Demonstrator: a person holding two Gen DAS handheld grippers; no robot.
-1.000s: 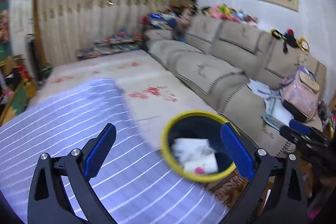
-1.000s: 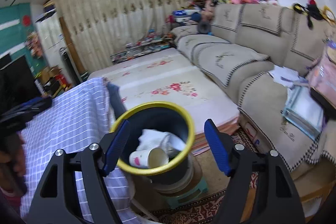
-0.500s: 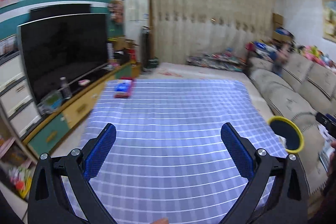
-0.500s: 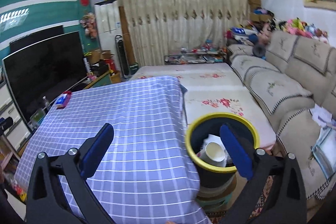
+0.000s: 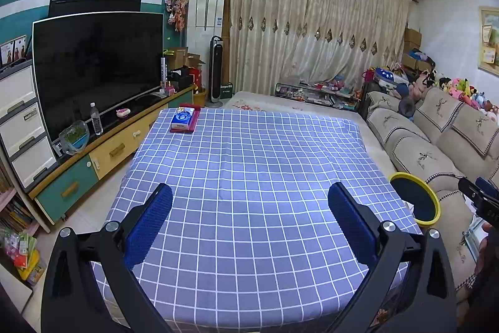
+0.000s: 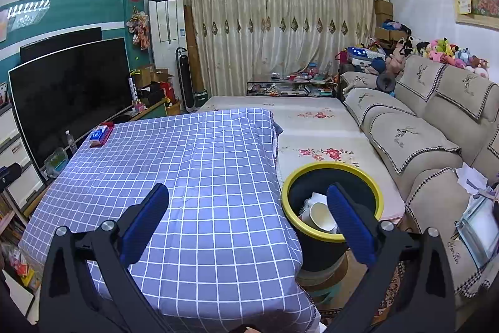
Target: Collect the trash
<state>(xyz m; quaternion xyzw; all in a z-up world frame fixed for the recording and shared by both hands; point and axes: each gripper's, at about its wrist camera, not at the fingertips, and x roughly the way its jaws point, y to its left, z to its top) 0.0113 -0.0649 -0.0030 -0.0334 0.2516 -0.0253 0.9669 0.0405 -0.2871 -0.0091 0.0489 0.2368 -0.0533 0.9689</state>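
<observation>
Fingers (image 5: 152,223) of both grippers stand spread and empty over the checked tablecloth (image 5: 249,177), beside the bin (image 6: 330,202).

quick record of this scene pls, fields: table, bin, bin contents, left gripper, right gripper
table: blue checked cloth, tissue pack at far left corner
bin: black, yellow rim, beside the table's right edge
bin contents: paper cup, white crumpled paper
left gripper: open, holds nothing, over the cloth
right gripper: open, holds nothing
</observation>
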